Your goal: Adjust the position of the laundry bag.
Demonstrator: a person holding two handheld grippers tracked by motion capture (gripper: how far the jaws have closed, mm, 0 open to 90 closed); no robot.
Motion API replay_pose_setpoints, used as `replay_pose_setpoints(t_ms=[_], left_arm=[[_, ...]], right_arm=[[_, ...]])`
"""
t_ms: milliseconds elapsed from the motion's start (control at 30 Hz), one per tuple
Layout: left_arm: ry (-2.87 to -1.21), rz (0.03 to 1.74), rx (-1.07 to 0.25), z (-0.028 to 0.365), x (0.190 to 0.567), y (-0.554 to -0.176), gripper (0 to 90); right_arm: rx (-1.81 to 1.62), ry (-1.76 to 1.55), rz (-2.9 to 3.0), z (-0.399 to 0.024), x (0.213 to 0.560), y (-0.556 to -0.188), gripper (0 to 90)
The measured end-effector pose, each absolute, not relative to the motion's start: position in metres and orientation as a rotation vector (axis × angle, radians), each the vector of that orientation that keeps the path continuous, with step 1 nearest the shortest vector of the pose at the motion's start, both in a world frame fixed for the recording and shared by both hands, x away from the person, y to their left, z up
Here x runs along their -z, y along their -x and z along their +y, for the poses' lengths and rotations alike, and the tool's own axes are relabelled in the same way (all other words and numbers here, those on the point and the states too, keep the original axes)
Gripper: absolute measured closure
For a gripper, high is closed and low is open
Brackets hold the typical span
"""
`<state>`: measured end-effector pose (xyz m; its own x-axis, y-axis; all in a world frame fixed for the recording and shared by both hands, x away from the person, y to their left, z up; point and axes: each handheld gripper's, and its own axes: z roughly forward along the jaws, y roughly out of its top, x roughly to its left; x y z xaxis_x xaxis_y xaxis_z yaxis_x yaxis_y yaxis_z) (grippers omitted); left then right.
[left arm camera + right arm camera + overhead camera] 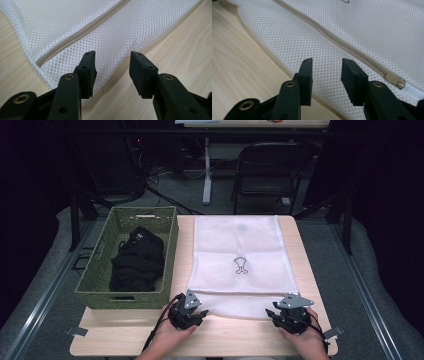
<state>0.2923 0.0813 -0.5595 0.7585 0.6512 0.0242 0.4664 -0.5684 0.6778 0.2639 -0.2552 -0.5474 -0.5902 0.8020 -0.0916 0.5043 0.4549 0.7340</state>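
Basket (100, 270), woven, far left of tabletop (125, 335): holds dark clothes (137, 262).
Left gripper (196, 315): jaws apart, nothing held, at bag's near left corner.
Mesh bag (237, 245), white, zipped, flat on tabletop centre, near edge toward person. Likely light, soft, limp; will sag if lifted by one point. Best hold: near hem corners, both sides, clear of zip pull (395, 81).
Right gripper (278, 317): jaws apart, empty, at near right corner.

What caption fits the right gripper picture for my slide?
Right gripper hovers open over a white mesh bag near its zipper pull.
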Motion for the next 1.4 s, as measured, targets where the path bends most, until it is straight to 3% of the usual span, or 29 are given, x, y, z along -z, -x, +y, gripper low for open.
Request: replay_pose_setpoints(t_ms=[933,1100,1400], left_arm=[[-2.301,0.798,-0.319,0.073,0.57,-0.302,64.3],[-2.301,0.789,-0.313,0.074,0.571,-0.302,69.6],[-2.301,0.795,-0.304,0.074,0.572,-0.303,75.9]], right_arm=[[-0.899,-1.171,2.228,-0.273,0.541,-0.274,60.7],[-0.871,-1.193,2.195,-0.277,0.53,-0.283,58.1],[-0.854,-1.223,2.168,-0.285,0.52,-0.306,61.6]])
